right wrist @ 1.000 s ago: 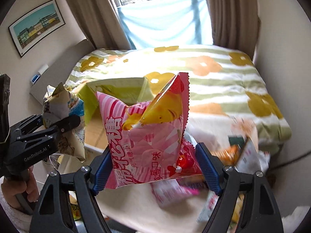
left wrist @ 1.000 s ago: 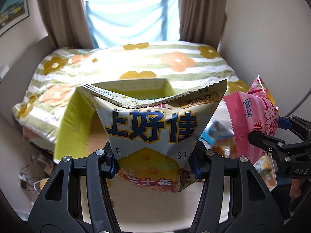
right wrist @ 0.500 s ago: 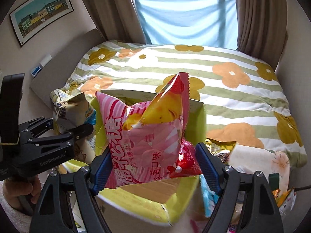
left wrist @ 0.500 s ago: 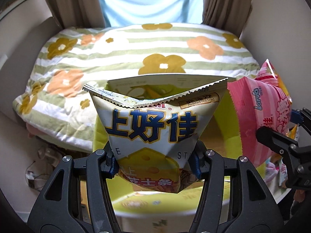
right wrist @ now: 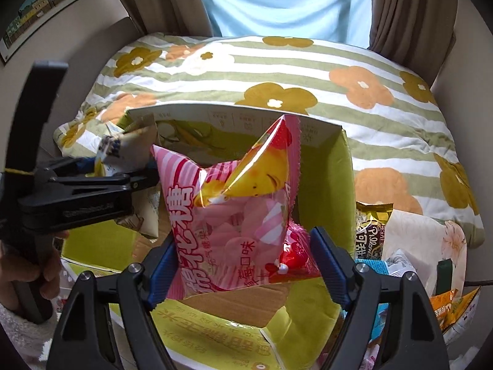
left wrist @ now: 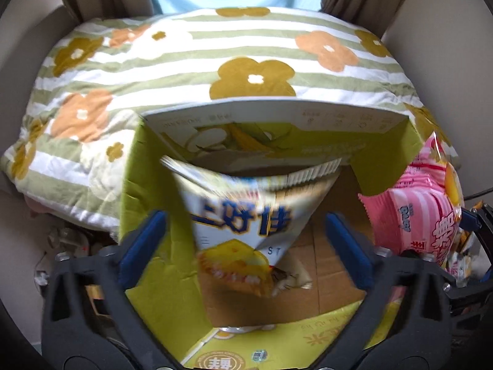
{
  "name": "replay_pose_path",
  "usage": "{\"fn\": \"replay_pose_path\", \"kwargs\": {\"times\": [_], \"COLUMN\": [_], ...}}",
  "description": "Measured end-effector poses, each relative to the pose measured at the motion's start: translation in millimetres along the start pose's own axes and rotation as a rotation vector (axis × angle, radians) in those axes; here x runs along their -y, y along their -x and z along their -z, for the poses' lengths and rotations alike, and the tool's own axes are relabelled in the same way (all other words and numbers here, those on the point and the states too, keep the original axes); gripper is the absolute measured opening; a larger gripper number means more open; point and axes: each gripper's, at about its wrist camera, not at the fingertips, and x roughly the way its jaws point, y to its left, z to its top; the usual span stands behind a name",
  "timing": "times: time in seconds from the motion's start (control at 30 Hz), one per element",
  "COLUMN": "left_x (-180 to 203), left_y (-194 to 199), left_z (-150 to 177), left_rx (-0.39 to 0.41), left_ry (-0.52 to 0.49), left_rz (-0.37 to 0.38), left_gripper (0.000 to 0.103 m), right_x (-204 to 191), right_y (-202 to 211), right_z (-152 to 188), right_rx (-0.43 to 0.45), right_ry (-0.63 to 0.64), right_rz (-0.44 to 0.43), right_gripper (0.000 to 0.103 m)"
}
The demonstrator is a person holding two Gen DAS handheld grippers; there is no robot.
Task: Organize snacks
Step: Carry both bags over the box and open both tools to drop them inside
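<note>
- The left claw (left wrist: 246, 246) is over an open cardboard box (left wrist: 339, 277). Its jaws are opening, and its blue ribbed pads (left wrist: 141, 246) stand clear on both sides of a cheese snack bag (left wrist: 246, 215).
- The cheese snack bag is glossy foil, white with bold blue characters and a yellow cheese wedge. It is puffy, with a crimped, saw-toothed top seam. It is blurred and sits between the parted pads, above the plain brown floor of the box.
- The box has lime-green printed walls and upright flaps. It stands just in front of a bed covered by a soft quilt (left wrist: 215, 61) with green and white stripes and ochre and orange flowers.
- The right claw (right wrist: 243, 262) pinches a pink marshmallow bag (right wrist: 234, 215) by its lower corners, over the same box. This bag is shiny striped plastic with a clear window, a zigzag edge and a yellow cartoon face.
- Loose crinkly snack packets (right wrist: 372, 225) lie to the right of the box.
</note>
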Motion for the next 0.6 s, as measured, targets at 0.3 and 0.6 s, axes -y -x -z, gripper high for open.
{"fn": "replay_pose_path", "kwargs": {"times": [0.3,0.6], "left_x": [10,0], "left_y": [17,33], "left_z": [1,13], "left_rx": [0.026,0.042], "left_ry": [-0.021,-0.011], "left_rz": [-0.02,-0.054], "left_gripper": [0.103,0.103], "right_x": [2,-2], "right_y": [-5,-10], "right_z": [10,14], "right_rx": [-0.052,0.019], "right_ry": [0.058,0.036], "right_rz": [0.014,-0.063], "right_gripper": [0.081,0.091]}}
